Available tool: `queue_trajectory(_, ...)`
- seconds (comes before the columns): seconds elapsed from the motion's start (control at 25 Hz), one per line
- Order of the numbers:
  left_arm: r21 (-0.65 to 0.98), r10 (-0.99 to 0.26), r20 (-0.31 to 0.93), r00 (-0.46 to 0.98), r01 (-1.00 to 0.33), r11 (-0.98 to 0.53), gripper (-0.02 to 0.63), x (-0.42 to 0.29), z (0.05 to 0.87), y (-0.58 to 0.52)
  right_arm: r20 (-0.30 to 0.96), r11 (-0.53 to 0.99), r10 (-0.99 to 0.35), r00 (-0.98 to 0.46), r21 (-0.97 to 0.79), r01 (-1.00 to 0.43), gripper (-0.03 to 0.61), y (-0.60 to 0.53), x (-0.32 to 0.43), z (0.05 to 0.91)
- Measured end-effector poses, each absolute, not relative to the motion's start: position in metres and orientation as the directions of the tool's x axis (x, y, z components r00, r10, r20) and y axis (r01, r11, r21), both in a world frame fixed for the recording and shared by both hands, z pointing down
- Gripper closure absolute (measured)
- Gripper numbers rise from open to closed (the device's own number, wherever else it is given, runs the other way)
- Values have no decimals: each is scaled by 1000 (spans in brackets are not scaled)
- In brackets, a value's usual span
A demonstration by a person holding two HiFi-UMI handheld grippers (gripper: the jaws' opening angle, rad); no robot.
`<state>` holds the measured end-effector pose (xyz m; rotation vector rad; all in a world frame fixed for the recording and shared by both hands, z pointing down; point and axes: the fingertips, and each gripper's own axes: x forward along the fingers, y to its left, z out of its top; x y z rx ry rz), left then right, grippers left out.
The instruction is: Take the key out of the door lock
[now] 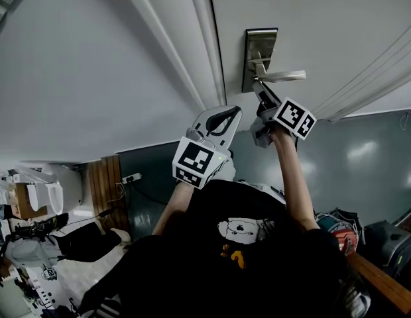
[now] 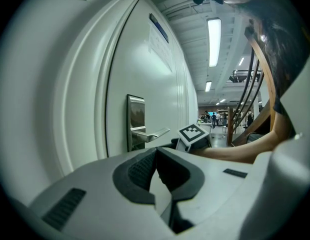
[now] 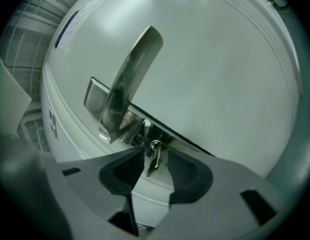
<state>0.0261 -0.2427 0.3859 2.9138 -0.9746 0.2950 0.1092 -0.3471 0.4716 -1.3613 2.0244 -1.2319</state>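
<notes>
A white door (image 1: pixel 311 18) carries a steel lock plate (image 1: pixel 260 45) with a lever handle (image 1: pixel 283 77). In the right gripper view a small metal key (image 3: pixel 153 160) with a wire ring sticks out of the plate just under the handle (image 3: pixel 127 84). My right gripper (image 3: pixel 155 155) is up against the lock, its jaws open a little with the key between the pads and a thin gap on each side. In the head view that gripper (image 1: pixel 262 99) hides the key. My left gripper (image 1: pixel 222 116) hangs left of the lock, off the door, shut (image 2: pixel 156 151) on nothing.
The door frame (image 1: pixel 185 52) runs along the door's left edge, with a pale wall beyond it. Bags (image 1: pixel 338 227) lie on the floor at the lower right. The right gripper's marker cube (image 2: pixel 193 133) and forearm cross the left gripper view below the handle (image 2: pixel 150 133).
</notes>
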Motion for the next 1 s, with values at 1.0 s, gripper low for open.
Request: queue_trajectory(1.0,-6,-604,205,770,-617,-787,606,17,391,-249,61,82,-910,-410,-943,-323,541,-354,108,476)
